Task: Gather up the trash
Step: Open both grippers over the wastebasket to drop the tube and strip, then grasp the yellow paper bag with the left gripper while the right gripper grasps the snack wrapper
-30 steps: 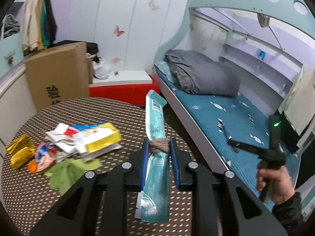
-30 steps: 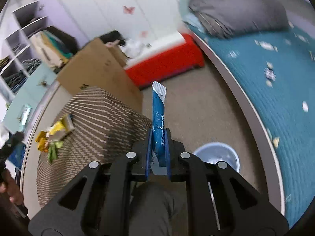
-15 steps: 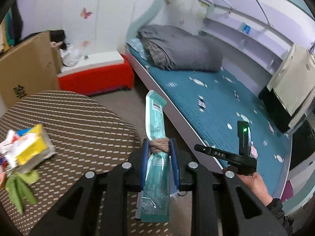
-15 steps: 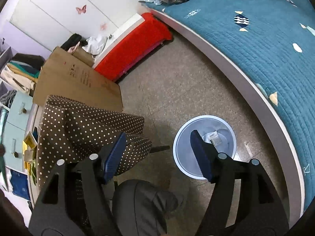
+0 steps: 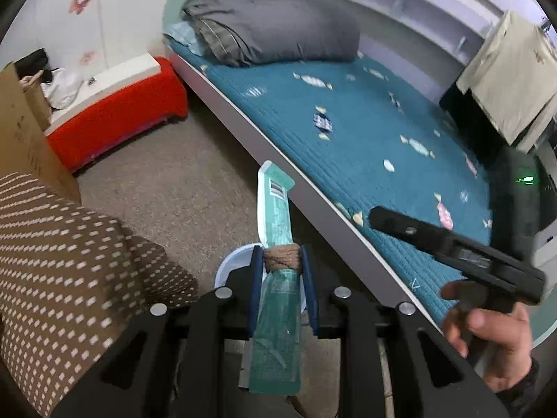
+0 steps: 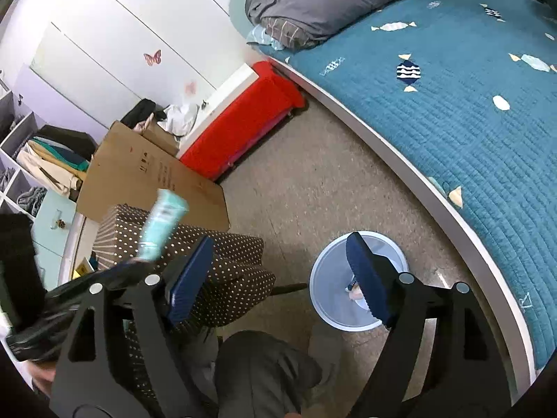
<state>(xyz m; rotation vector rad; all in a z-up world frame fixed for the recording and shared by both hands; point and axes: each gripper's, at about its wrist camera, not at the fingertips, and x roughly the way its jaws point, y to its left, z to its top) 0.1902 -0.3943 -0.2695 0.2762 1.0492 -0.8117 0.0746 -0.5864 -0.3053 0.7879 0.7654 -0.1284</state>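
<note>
My left gripper [image 5: 282, 261] is shut on a long teal plastic wrapper [image 5: 276, 216] with brown twine wound round its middle, held upright over the floor. A white round bin [image 5: 229, 266] shows just behind its fingers. My right gripper [image 6: 278, 261] is open and empty above the floor, and the white bin [image 6: 329, 278] lies below, between its blue pads, with a scrap inside. The teal wrapper [image 6: 162, 221] and the left gripper also show at the left of the right wrist view.
A round table with a brown dotted cloth [image 5: 62, 244] stands at the left, with a cardboard box [image 6: 149, 174] and a red bench [image 6: 240, 122] behind it. A bed with a teal quilt [image 5: 365, 132] runs along the right. A person's knee [image 6: 257, 365] is below.
My right gripper has opened and the blue wrapper it held is gone from it. My left gripper has swung right, from over the table to over the floor by the bin.
</note>
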